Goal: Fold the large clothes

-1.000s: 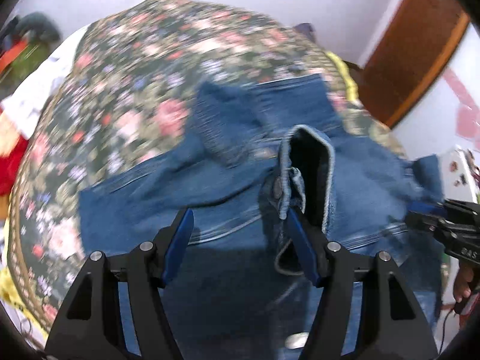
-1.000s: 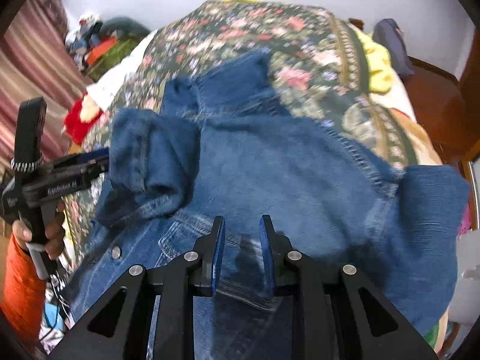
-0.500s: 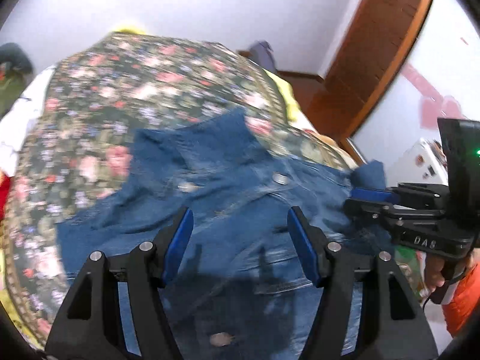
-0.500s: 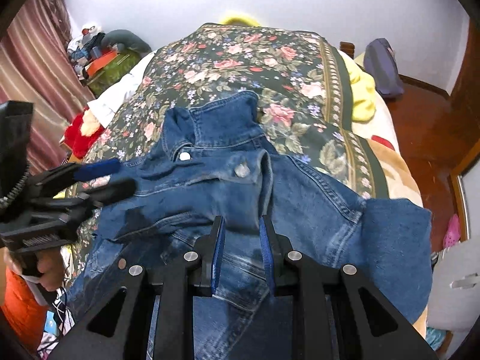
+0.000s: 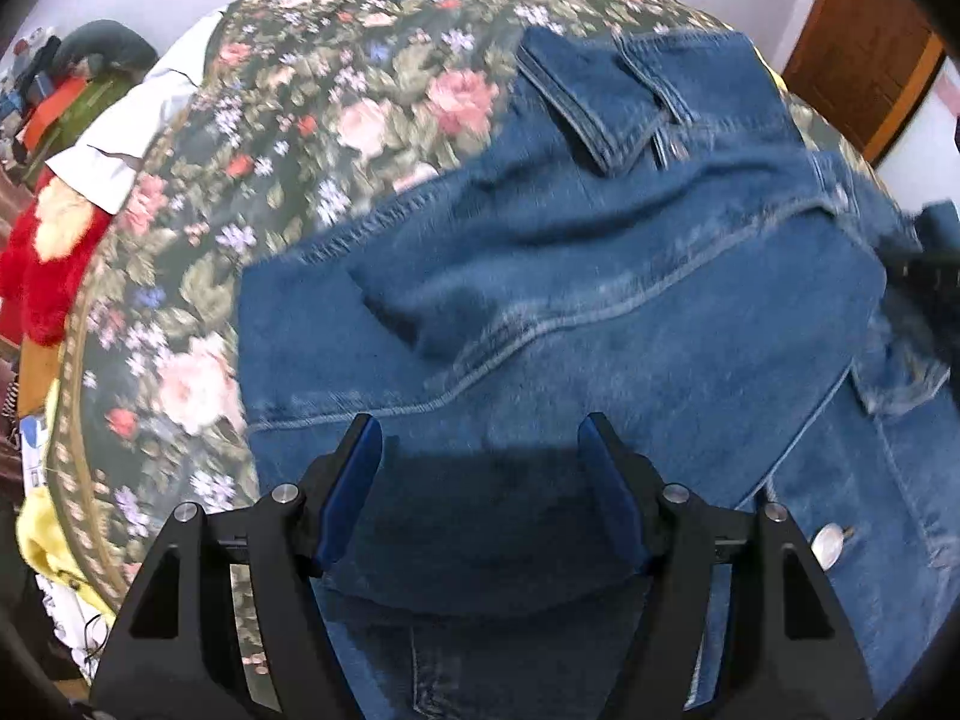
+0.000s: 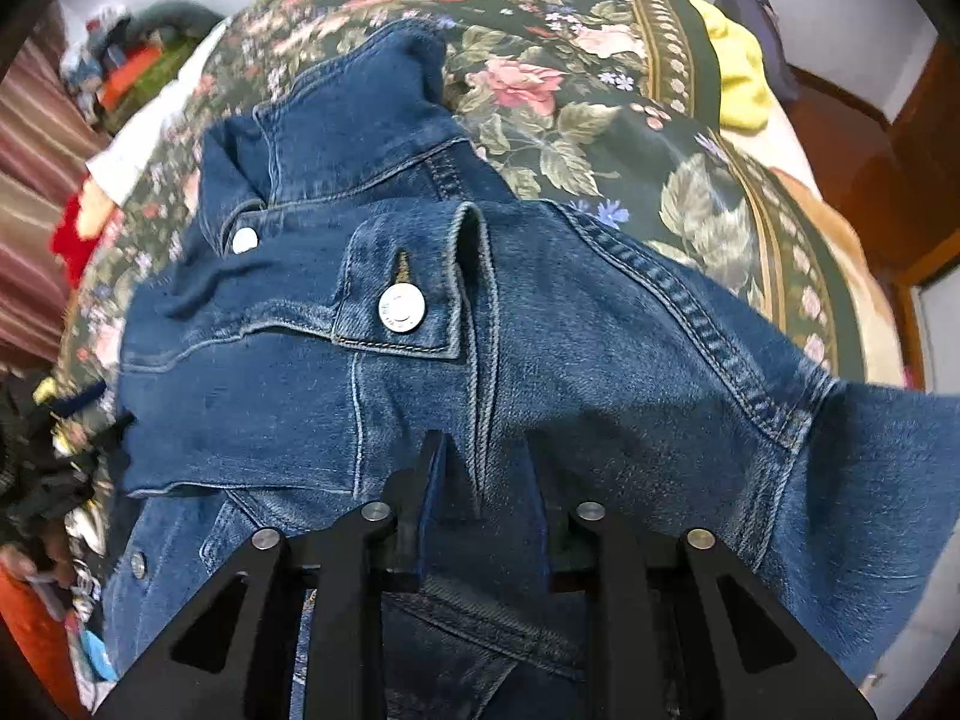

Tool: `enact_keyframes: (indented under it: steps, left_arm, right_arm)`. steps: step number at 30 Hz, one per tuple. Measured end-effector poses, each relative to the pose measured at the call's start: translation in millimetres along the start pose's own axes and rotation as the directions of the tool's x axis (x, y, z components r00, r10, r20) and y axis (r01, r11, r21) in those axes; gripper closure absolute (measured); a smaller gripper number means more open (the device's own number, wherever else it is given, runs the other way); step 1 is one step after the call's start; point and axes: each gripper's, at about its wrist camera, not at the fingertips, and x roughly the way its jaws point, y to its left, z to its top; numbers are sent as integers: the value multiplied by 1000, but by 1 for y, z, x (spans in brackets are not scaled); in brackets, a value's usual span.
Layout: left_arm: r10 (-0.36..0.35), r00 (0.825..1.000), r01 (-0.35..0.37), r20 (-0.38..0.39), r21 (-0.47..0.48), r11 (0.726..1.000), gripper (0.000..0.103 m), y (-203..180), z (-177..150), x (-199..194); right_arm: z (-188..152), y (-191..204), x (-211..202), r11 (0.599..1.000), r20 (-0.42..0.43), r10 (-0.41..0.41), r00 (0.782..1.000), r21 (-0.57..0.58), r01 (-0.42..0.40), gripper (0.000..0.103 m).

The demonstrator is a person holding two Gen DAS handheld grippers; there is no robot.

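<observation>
A blue denim jacket (image 5: pixel 600 300) lies spread on a floral bedspread (image 5: pixel 300 120), collar at the far end. My left gripper (image 5: pixel 480 450) is open and empty, low over the jacket's left side. In the right wrist view the jacket (image 6: pixel 600 360) shows a cuff with a metal button (image 6: pixel 401 312) folded over the front. My right gripper (image 6: pixel 486 462) is partly open, its fingers either side of a raised denim seam fold, not clamped on it. The left gripper shows blurred at the left edge (image 6: pixel 78 438).
The floral bedspread (image 6: pixel 600 90) covers the bed. A red plush toy (image 5: pixel 36 264) and piled clothes lie off the left side. A yellow cloth (image 6: pixel 738 78) and wooden floor are at the right. A wooden door (image 5: pixel 858 36) stands at the far right.
Both grippers dropped closer to the jacket. The left gripper let go of the sleeve cuff it carried a second ago. The right jaws opened wider, from nearly shut.
</observation>
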Motion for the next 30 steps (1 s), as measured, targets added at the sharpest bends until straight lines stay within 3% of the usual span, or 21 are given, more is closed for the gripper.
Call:
enact_keyframes:
  steps: [4,6,10,12,18,22,25,30]
  left_arm:
    - [8,1000,-8,25,0,1000,35,-6,-11,2]
    - [11,999,-11,35,-11,1000,34,-7,-16,2]
    - [3,998,-1,57,-24,1000,34,-7,-26,0]
    - [-6,998,7,62,-18,1000,34,-6,-29,-2]
    - [-23,998,25,51,-47,999,35,10,-31,-17]
    - [28,994,-12,108,-153,988,35,43,-25,-37]
    - [82,992,-57,95,-246,968,35,73,-23,-38]
    - [38,998,-16,51,-380,925,35,109,-33,-23]
  right_arm:
    - [-5,1,-5,998,-1,-50,999,-42,50,70]
    - [-9,10,-7,987,16,-124,992,-100,125,59]
    - [-13,17,-10,970,27,-183,983,-157,185,49]
    - [-12,15,-13,975,15,-171,985,-145,171,48]
    - [8,5,-10,1000,-8,-30,1000,-8,30,48]
    - [21,4,3,998,-21,17,1000,63,-15,48]
    - [25,9,5,999,-16,7,1000,50,-6,48]
    - [29,17,5,1000,-6,19,1000,25,-19,49]
